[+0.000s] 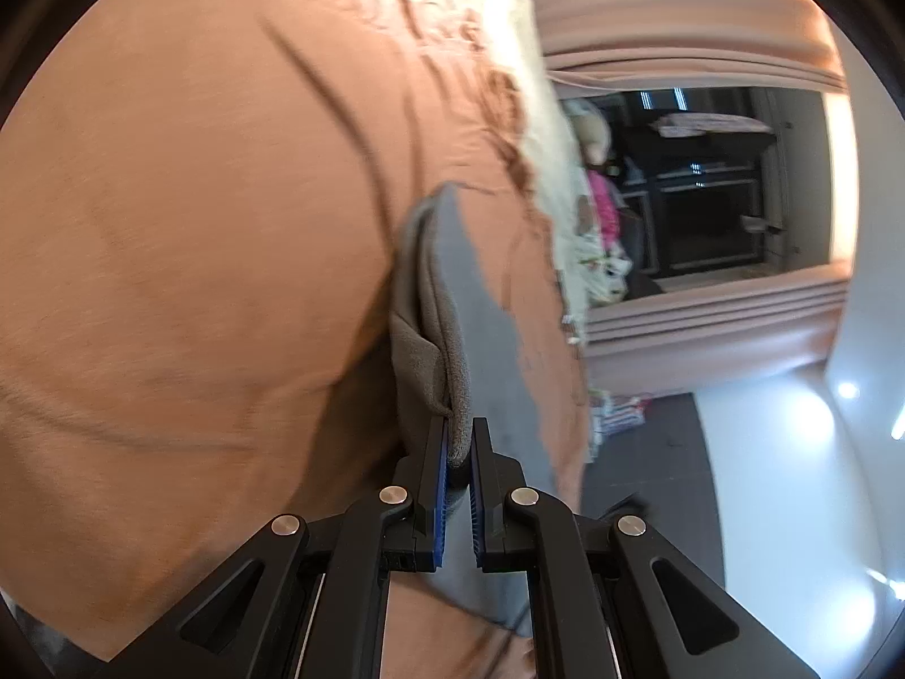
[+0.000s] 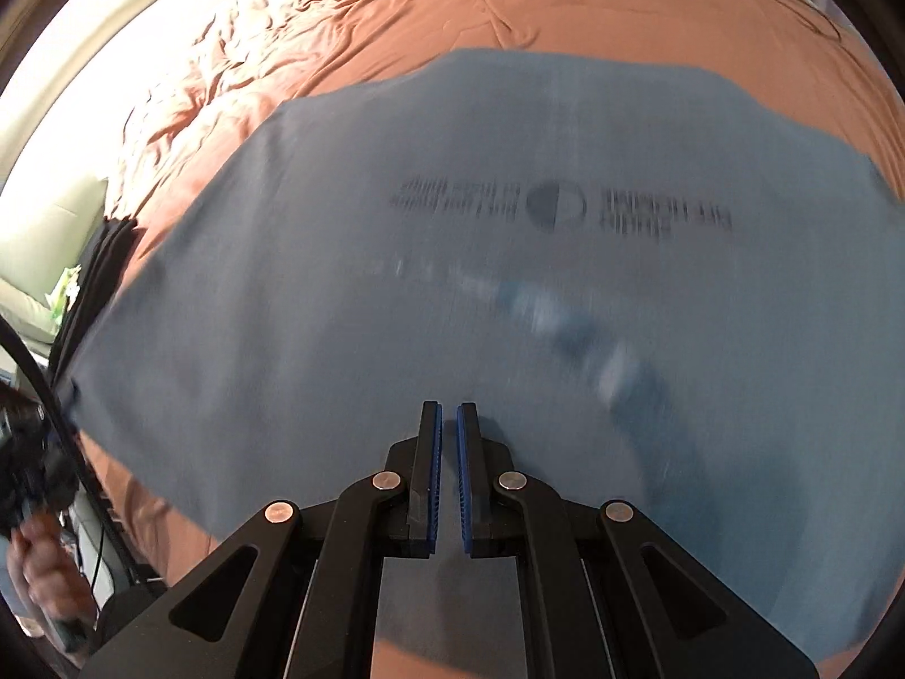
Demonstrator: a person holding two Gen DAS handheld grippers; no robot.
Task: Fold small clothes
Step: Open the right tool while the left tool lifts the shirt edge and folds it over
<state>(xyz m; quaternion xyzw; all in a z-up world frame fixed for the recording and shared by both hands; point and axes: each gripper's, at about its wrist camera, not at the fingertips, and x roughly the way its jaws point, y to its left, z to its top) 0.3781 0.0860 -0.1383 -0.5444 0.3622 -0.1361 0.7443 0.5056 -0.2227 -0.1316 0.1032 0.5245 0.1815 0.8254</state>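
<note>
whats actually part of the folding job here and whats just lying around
Part of the job:
grey-blue t-shirt
left gripper, clamped on a t-shirt edge
right gripper, nearly closed over the t-shirt, grip unclear

Just lying about:
orange bedsheet
curtains
pink item beside the bed

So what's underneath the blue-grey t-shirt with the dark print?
The blue-grey t-shirt with the dark print lies spread on a rust-orange bedsheet, visible around its edges. Whatever sits beneath the shirt's middle is covered, so I cannot tell.
</note>
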